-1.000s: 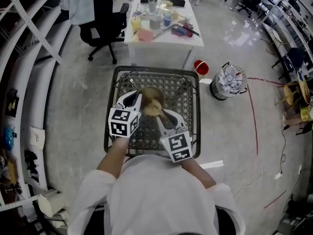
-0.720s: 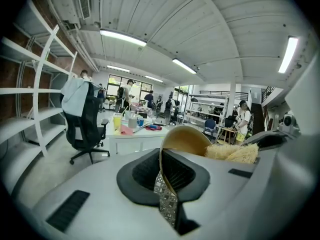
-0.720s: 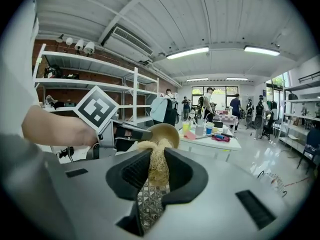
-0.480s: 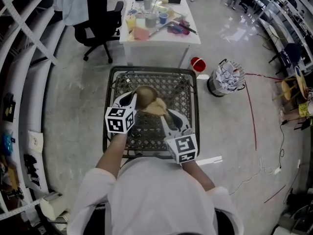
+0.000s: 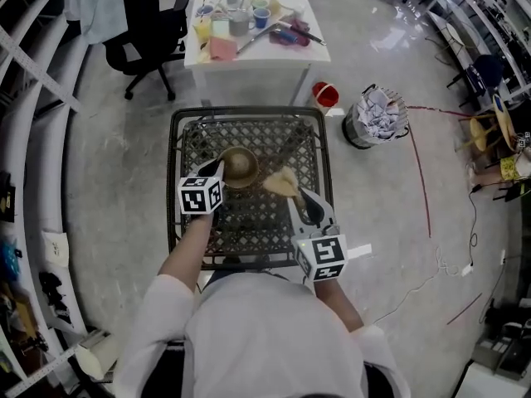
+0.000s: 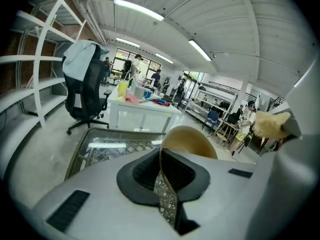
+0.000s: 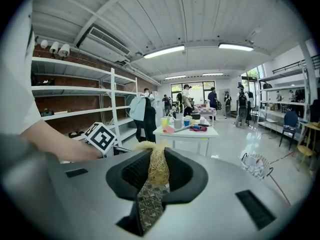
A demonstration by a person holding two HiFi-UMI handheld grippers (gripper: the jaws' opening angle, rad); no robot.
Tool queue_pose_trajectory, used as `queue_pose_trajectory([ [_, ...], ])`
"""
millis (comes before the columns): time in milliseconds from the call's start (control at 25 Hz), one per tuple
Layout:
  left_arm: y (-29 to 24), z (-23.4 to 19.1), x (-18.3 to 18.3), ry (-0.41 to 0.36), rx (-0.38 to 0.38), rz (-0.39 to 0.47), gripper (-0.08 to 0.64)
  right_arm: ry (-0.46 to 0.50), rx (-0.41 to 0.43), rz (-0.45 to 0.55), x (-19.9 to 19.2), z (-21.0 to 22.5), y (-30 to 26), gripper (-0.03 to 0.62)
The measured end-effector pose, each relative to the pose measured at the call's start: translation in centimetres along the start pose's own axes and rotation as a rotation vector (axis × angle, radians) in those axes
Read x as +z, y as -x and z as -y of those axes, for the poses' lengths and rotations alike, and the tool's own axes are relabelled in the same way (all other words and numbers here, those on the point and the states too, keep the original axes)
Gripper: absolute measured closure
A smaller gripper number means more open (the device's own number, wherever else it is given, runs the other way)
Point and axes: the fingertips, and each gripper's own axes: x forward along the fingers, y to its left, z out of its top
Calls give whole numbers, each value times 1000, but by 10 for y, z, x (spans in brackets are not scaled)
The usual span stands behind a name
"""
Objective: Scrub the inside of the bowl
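Observation:
A tan wooden bowl (image 5: 239, 167) hangs over the lattice-top table (image 5: 249, 222). My left gripper (image 5: 221, 172) is shut on its near-left rim; in the left gripper view the thin rim runs between the pads and the bowl (image 6: 189, 140) rises beyond them. My right gripper (image 5: 292, 192) is shut on a straw-coloured fibre scrubber (image 5: 280, 181), which sits just right of the bowl and outside it. The right gripper view shows the scrubber (image 7: 156, 166) pinched between the pads. The scrubber (image 6: 267, 124) also shows at the right of the left gripper view.
A white table (image 5: 286, 52) with cups and clutter stands beyond the lattice table. A black office chair (image 5: 145, 27) is at far left. A red bucket (image 5: 325, 94) and a bin of crumpled paper (image 5: 375, 116) stand at right. Shelving (image 5: 33, 139) runs along the left.
The scrubber has come out of the bowl and moved to its right as my right gripper drew back toward me. The left gripper keeps the bowl's rim.

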Motion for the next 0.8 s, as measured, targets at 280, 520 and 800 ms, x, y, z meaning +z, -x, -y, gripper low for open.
queue_pose_trajectory([
  [280, -43, -10, -27, 34, -11, -103, 518, -28, -42, -46, -15, 12, -3, 503],
  [520, -74, -23, -55, 62, -3, -199, 518, -47, -77, -81, -27, 20, -5, 503],
  [800, -99, -35, -79, 134, 20, -284, 518, -72, -103, -121, -42, 29, -6, 503],
])
